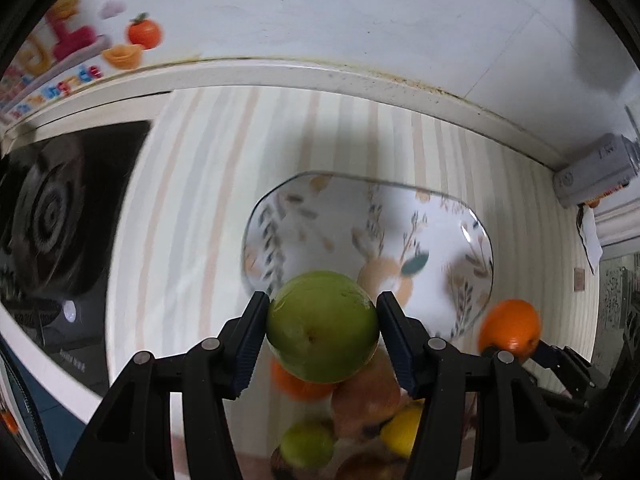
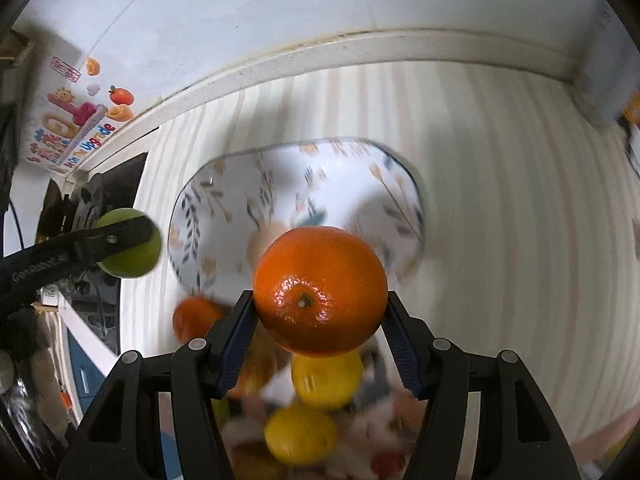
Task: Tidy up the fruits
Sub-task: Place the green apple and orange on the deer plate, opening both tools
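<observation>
My left gripper (image 1: 322,326) is shut on a green apple (image 1: 322,326), held in the air over the near edge of a floral plate (image 1: 352,216). My right gripper (image 2: 320,312) is shut on an orange (image 2: 320,290), lifted above the same plate (image 2: 288,196). In the left wrist view the orange (image 1: 510,326) hangs at the right; in the right wrist view the green apple (image 2: 130,246) hangs at the left in the other gripper. Below both grippers lies a blurred pile of fruit: an orange (image 1: 300,384), a lime (image 1: 306,444), lemons (image 2: 326,380) and a brownish fruit (image 1: 366,396).
The plate rests on a striped counter mat (image 1: 192,208). A black gas hob (image 1: 52,216) lies to the left. A raised white ledge (image 1: 320,76) and wall run behind. A grey box (image 1: 592,172) sits at the right corner.
</observation>
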`<state>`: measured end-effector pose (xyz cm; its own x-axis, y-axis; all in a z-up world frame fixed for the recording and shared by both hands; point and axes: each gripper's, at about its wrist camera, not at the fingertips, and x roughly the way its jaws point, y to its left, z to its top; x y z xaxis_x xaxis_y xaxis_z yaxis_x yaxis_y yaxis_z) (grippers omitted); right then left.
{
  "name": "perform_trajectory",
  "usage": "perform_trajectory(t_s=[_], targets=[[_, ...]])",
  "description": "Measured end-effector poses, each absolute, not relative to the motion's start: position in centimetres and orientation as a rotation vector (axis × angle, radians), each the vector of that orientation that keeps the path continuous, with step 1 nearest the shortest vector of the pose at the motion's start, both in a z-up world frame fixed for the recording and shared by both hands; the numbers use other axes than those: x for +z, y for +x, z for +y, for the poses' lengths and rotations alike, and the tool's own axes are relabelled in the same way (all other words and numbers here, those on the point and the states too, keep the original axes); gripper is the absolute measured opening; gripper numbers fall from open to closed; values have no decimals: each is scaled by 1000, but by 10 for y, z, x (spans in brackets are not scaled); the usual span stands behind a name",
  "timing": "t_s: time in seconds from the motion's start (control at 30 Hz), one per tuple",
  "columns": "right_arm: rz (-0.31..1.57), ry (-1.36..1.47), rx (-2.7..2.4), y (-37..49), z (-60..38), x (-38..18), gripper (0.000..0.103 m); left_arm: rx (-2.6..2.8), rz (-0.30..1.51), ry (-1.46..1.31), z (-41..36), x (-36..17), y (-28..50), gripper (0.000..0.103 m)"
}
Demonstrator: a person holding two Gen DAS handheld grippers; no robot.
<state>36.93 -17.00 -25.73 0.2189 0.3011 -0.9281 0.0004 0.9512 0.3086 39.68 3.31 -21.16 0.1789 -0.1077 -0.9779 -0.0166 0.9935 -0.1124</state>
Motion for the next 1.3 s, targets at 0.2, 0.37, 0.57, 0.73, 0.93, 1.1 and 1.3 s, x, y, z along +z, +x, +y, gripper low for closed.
perform_trajectory(t_s=[0.2,0.37,0.57,0.73,0.93,1.1,1.3], targets=[[1382,200,195,433,-153,-291,65,-81,1481,-129,23,-258,458,53],[1439,181,189,463,-143,-318,65,-77,1526,-130,20,-286,489,53],[1471,162,205,471,-146,-326,66,-80,1558,-118,20,-299,498,53],[1505,195,203,476,-146,-329,67,-73,1574,-116,22,-298,498,53],[1507,206,158,477,-151,-328,87,-61,1549,-85,15,-294,503,83],[1491,183,123,469,-154,-312,92,-51,1517,-66,19,-278,501,84],[1484,148,98,445,-152,-287,92,3,1462,-27,28,-252,472,84]])
